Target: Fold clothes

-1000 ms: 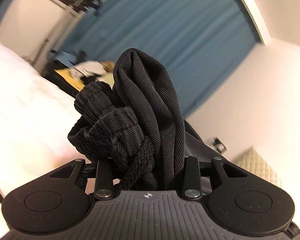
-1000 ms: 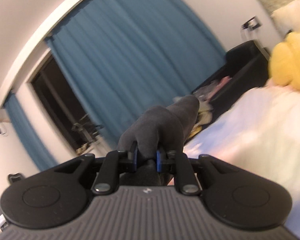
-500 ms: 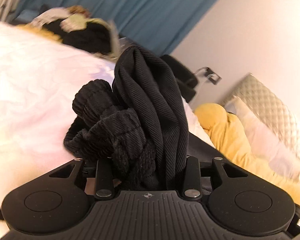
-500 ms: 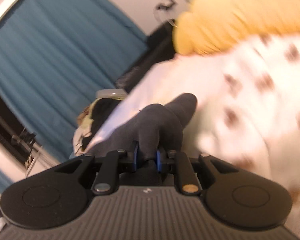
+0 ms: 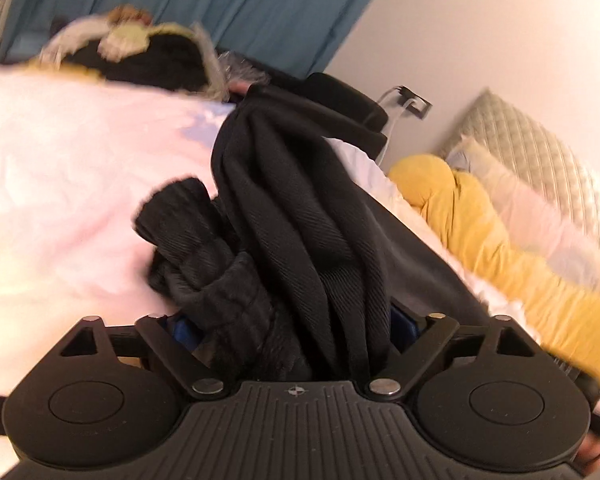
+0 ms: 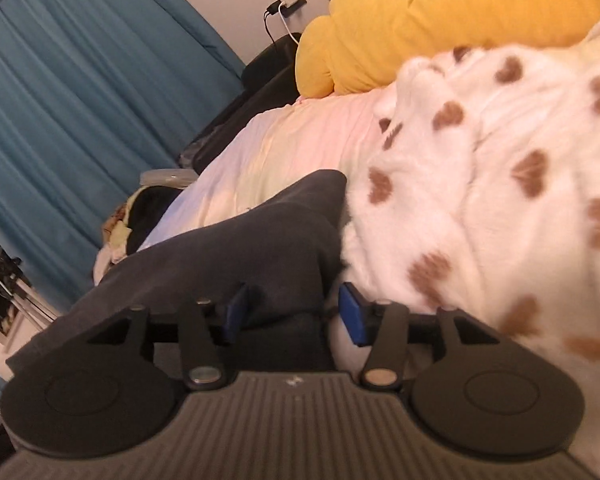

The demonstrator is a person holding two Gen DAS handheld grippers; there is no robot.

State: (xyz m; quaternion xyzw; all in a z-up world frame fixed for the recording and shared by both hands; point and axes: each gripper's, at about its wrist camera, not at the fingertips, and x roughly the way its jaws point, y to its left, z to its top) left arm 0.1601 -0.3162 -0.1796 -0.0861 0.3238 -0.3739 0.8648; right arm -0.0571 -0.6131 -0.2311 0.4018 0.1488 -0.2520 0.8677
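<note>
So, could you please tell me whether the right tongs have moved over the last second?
Yes: the right tongs tipped down from the blue curtain toward the bed.

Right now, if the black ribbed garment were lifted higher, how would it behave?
The black ribbed garment would likely hang limp: it bunches in soft folds between the left claw pads. Probably fairly heavy for cloth, since the knit looks thick. Its loose ribbed band could slip out, as the claw looks open.

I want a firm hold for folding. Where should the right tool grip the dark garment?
Grip the dark garment at its near edge, between the open pads of the right tool, coming low from the near side: it lies flat, and the spotted blanket crowds its right.
</note>
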